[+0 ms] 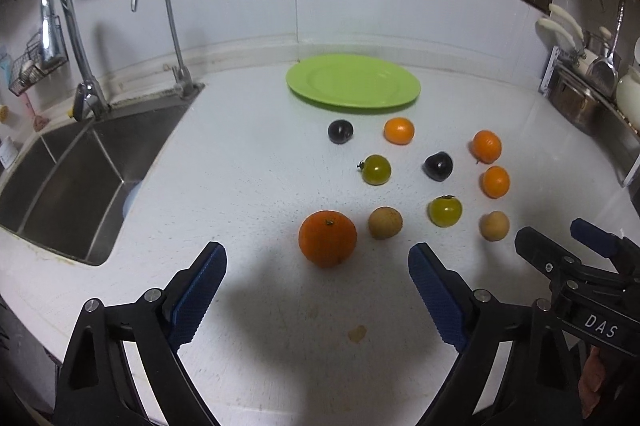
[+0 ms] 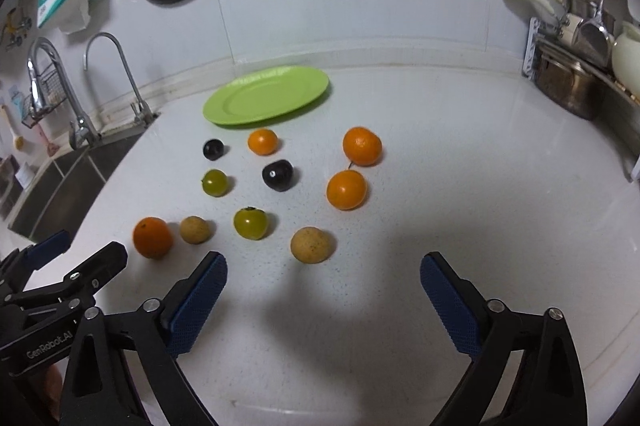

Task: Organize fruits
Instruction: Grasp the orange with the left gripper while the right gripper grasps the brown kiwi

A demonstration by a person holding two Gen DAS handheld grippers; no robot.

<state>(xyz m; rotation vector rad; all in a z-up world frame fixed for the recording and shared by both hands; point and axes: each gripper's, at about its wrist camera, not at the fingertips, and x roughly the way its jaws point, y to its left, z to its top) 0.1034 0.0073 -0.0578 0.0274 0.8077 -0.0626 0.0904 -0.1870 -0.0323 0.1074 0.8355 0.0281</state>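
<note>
Both grippers stand nearest, above the white counter (image 1: 248, 186). The left gripper (image 1: 317, 266) has its jaws wide and empty; the right gripper (image 2: 324, 276) likewise. Just ahead lie the large orange (image 1: 327, 238) and two tan fruits. Beyond them, loose and apart, sit green tomatoes, dark plums and small oranges. Farthest back, the green plate (image 1: 353, 82) holds nothing. Judgement: no fruit is yet sorted; all ten remain to be placed.

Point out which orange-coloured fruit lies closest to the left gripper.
The large orange, biggest of the four, just ahead of the open left gripper; the three smaller ones sit farther back, right.
</note>
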